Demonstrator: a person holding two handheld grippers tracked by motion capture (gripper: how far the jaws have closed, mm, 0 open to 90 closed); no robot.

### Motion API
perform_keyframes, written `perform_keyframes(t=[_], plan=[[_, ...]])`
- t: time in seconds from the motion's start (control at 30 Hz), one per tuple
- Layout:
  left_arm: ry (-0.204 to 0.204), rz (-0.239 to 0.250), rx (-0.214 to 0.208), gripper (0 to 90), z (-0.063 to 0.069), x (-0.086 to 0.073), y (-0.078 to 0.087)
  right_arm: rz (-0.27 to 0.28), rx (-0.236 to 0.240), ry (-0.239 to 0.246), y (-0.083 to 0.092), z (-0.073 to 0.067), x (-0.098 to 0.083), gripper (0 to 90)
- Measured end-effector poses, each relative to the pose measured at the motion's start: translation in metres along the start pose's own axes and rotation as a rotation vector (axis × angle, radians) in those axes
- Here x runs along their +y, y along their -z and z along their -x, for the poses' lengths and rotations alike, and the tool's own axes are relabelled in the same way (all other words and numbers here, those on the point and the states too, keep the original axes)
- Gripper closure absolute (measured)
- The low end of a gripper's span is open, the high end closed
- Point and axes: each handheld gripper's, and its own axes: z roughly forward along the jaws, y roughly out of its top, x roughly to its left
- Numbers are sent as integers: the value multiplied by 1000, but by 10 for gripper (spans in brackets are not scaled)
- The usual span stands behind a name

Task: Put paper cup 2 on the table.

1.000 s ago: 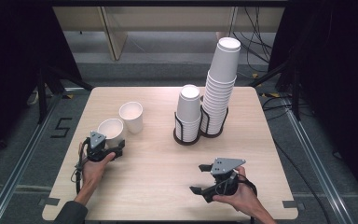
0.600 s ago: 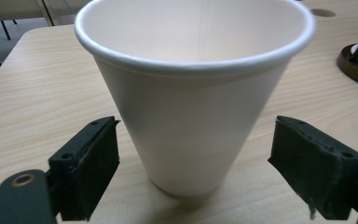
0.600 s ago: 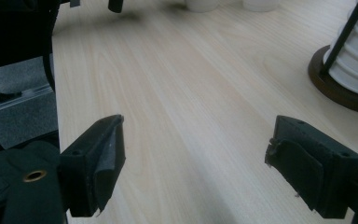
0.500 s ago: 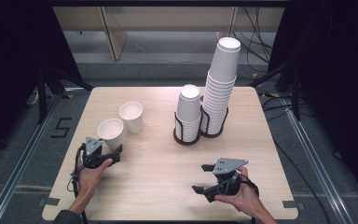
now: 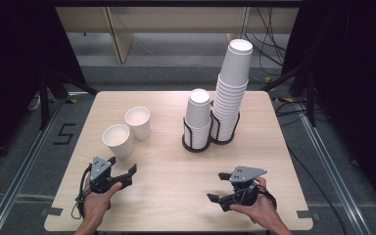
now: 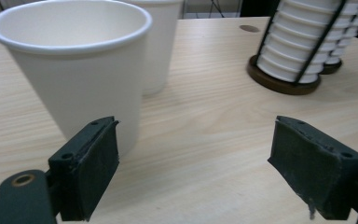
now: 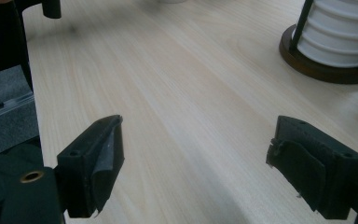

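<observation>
Two white paper cups stand upright at the table's left, a near cup [image 5: 116, 140] and a far cup [image 5: 138, 122]. My left gripper [image 5: 129, 176] sits just in front of the near cup, open, with nothing between its jaws. In the left gripper view the near cup [image 6: 74, 70] stands just beyond the left jaw, apart from it, with the far cup [image 6: 161, 46] behind. My left gripper [image 6: 196, 172] frames bare wood. My right gripper [image 5: 218, 187] rests open near the front right, pointing left, and in its own view my right gripper [image 7: 196, 172] holds nothing.
A short stack of cups [image 5: 198, 117] and a tall stack [image 5: 232, 83] stand in black wire holders right of the table's centre. The holder's round base [image 7: 326, 56] lies ahead of the right gripper. The wooden table [image 5: 166, 161] ends close behind both hands.
My left gripper has drawn back from the near cup toward the front edge of the table, jaws staying open. The cup stayed where it was. My right gripper has not moved.
</observation>
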Motion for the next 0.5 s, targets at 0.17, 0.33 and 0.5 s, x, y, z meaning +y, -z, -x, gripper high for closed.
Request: perform_keyframes(t=[0.17,0.33,0.5], plan=[[-17,10,-58,145,19,-5,8,-5,-14,-40,3,1,-5,166],[-50,9,-100,144,36,-9,16,-4,-35,-61,7,3,-10,163],[-69,-1,-145,144,47,-14,21,-6,-59,-58,10,5,-13,160]])
